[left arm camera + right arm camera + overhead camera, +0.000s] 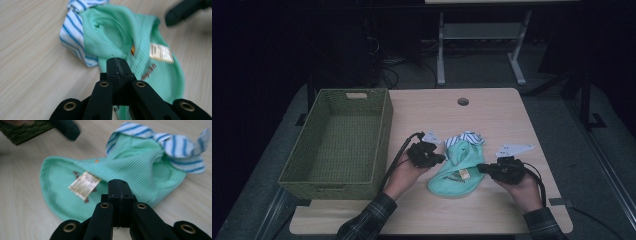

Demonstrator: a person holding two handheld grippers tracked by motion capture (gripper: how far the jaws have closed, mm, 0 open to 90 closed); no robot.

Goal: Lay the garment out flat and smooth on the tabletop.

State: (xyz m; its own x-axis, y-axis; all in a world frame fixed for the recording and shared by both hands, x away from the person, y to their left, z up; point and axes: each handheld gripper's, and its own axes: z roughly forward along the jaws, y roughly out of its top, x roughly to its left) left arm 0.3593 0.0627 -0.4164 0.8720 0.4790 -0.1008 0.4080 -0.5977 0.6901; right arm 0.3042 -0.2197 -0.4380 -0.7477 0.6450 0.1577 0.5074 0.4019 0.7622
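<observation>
**A:** Where does the garment sit for you right now?

**B:** The mint-green garment [457,172] lies flat on the wooden table [492,117], near your edge of it, between your two hands. Its blue-and-white striped part [468,138] is bunched up at the far end, away from you. A small pale label [464,174] shows on the green cloth, closer to your side.

**A:** And my left gripper?

**B:** Your left gripper [439,159] comes in from the garment's left edge. In the left gripper view its jaws are pressed together, tip to tip, and they lie over the green cloth just below the striped part. Whether a fold of fabric is pinched between them, you cannot tell from these views; no cloth shows between the pads.

**A:** The right one?

**B:** Your right gripper [482,168] points in from the garment's right side, its tip at the edge of the green cloth near the label. In the right gripper view its jaws are closed flat against each other too, lying over the near rim of the garment. Again nothing visibly sits between them.

**A:** Anything else on the table?

**B:** A green woven basket [382,130] stands on the left part of the table, well apart from the garment, just beyond your left hand [404,175]. Your right hand [524,189] rests near the table's right front corner.
</observation>
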